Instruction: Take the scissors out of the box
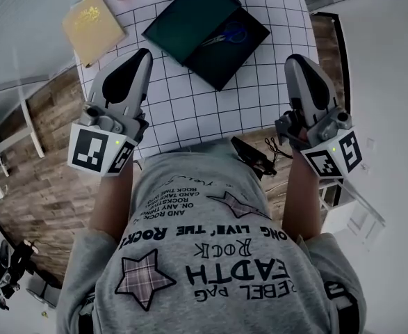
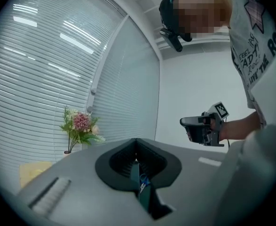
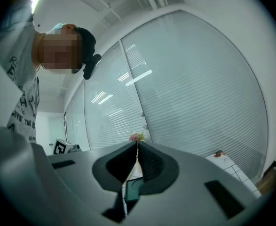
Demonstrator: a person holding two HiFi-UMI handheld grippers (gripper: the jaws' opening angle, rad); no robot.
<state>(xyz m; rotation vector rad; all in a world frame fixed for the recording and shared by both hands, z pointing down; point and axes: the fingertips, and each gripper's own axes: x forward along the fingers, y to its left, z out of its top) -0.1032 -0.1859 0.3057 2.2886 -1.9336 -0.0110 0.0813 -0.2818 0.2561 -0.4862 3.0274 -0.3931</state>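
**deskwatcher:** Where are the scissors right now? And what are your jaws doing?

**me:** The scissors (image 1: pixel 226 35) are sitting in the box (image 1: pixel 186 21), nothing touching them. The box is dark green, open, and set at an angle toward the far side of the desk (image 1: pixel 190 110), around the middle. The lid is flopped flat to the left and the scissors lie in the right half, with their blue handles pointing far-right.

The jaws are pressed together on both sides, with nothing pinched. My left gripper (image 1: pixel 142 54) is over the near-left part of the grid mat (image 1: pixel 259 96). My right gripper (image 1: pixel 295 61) is over the near-right edge. Both point away from me toward the far side, and both are well apart from the box, which lies between and beyond them.

**deskwatcher:** Can you see the scissors from the gripper cams at all?

**me:** Kinda. In the left gripper view there's a sliver of the green box and a bit of blue handle just below where the pads meet. The right gripper view only shows a slice of green there.

**deskwatcher:** Anything else on the desk?

**me:** There's a yellow notebook (image 1: pixel 92 23) at the far-left corner, well apart from the box. There are also some flowers (image 2: pixel 80 125) by the blinds (image 2: pixel 43 69).
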